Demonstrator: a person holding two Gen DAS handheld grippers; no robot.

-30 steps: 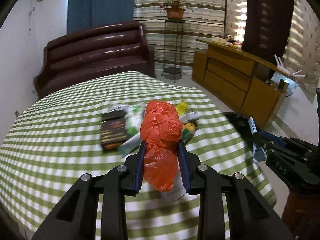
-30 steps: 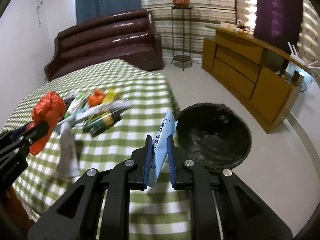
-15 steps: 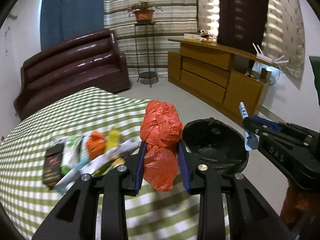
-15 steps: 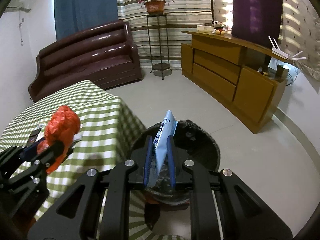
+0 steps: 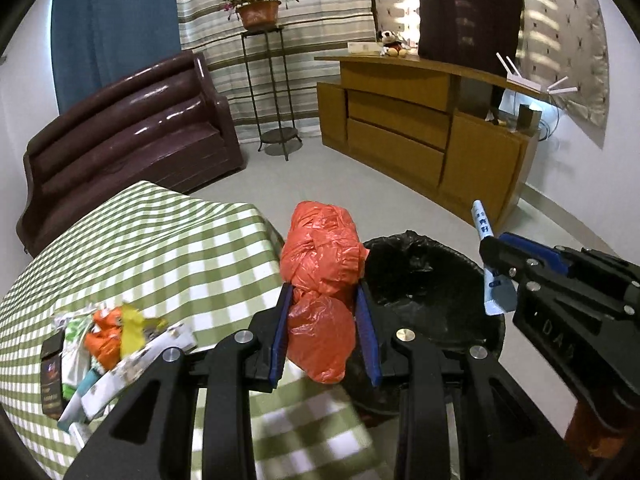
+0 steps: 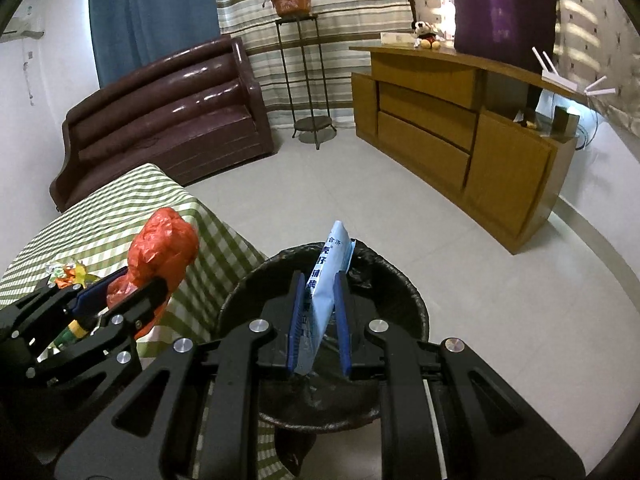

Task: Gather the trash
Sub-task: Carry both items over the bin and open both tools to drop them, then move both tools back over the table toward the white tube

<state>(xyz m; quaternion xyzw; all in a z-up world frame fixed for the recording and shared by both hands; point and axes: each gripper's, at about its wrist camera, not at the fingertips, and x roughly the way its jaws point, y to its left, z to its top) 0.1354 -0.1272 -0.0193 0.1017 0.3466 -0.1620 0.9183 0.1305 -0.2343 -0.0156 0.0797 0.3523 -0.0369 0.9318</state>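
My left gripper [image 5: 323,332] is shut on a crumpled orange plastic bag [image 5: 320,276] and holds it above the table's edge, just left of the black-lined trash bin [image 5: 432,292]. My right gripper [image 6: 319,326] is shut on a light blue packet [image 6: 326,280] with printed characters, held upright over the bin [image 6: 384,292]. The right gripper also shows in the left wrist view [image 5: 496,268], with the packet [image 5: 486,248]. The left gripper and bag [image 6: 160,256] show in the right wrist view. A pile of wrappers [image 5: 104,352] lies on the green checked table [image 5: 168,256].
A dark brown sofa [image 5: 128,136] stands behind the table. A metal plant stand [image 5: 268,92] with a potted plant and a long wooden sideboard [image 5: 424,128] line the far wall. Pale floor tiles [image 6: 360,192] lie beyond the bin.
Both grippers have swung right, away from the pile on the table, toward the bin. The blue packet now hangs over the bin and the orange bag is beside its rim.
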